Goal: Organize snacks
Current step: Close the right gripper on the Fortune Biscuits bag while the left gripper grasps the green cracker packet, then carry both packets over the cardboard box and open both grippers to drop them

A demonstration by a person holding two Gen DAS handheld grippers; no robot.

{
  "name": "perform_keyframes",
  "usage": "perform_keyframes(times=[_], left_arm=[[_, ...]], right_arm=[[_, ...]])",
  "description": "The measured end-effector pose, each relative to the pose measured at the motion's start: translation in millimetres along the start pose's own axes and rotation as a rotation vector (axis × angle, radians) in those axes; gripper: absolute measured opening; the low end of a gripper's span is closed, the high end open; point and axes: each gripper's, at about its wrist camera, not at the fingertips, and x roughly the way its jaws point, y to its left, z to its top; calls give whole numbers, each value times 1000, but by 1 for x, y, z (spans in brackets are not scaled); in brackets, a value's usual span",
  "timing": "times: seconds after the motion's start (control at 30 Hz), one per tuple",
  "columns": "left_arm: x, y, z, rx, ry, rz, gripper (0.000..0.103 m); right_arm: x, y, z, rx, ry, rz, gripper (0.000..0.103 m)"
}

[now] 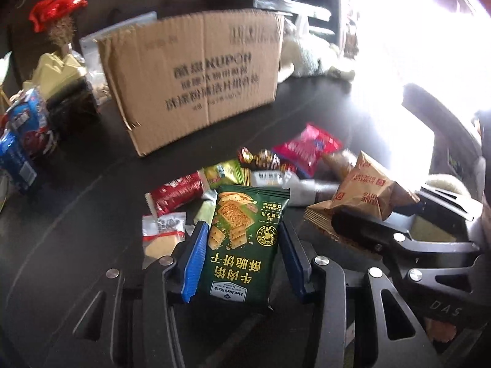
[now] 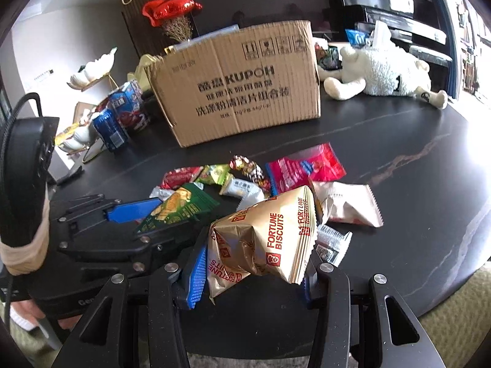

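Note:
My left gripper (image 1: pixel 242 227) is shut on a green cracker packet (image 1: pixel 245 239), which stands upright between the blue pads (image 1: pixel 195 260). In the right wrist view the same packet (image 2: pixel 181 205) is held just above the snack pile. My right gripper (image 2: pixel 256 254) is shut on a gold Fortune Biscuits bag (image 2: pixel 260 233), crumpled and lifted off the table. That bag (image 1: pixel 368 190) also shows at the right of the left wrist view. Loose snacks lie beyond both grippers: a red packet (image 2: pixel 307 168), a white packet (image 2: pixel 346 205) and foil-wrapped chocolates (image 2: pixel 245 165).
An open-topped cardboard box (image 2: pixel 239 86) stands behind the pile on the dark round table (image 2: pixel 414 159). Left of it are blue and red drink packs (image 2: pixel 122 113) and a white stand. A plush sheep (image 2: pixel 386 73) lies at the back right. The table edge curves close at the right.

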Motion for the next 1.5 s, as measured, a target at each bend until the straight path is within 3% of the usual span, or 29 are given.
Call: perform_keyframes(times=[0.33,0.9,1.27,1.5], left_arm=[[-52,0,17,-67,-100,63,46],[-96,28,93,-121,-251,158,46],[-94,56,139,-165,-271,188,46],[-76,74,169,-180,-250,184,46]], right_arm=[[-33,7,25,-64,-81,-8,48],[-55,25,121,-180,-257,-6,48],[-32,32,177,-196,-265,14,48],[-1,31,215,-211,-216,24,48]])
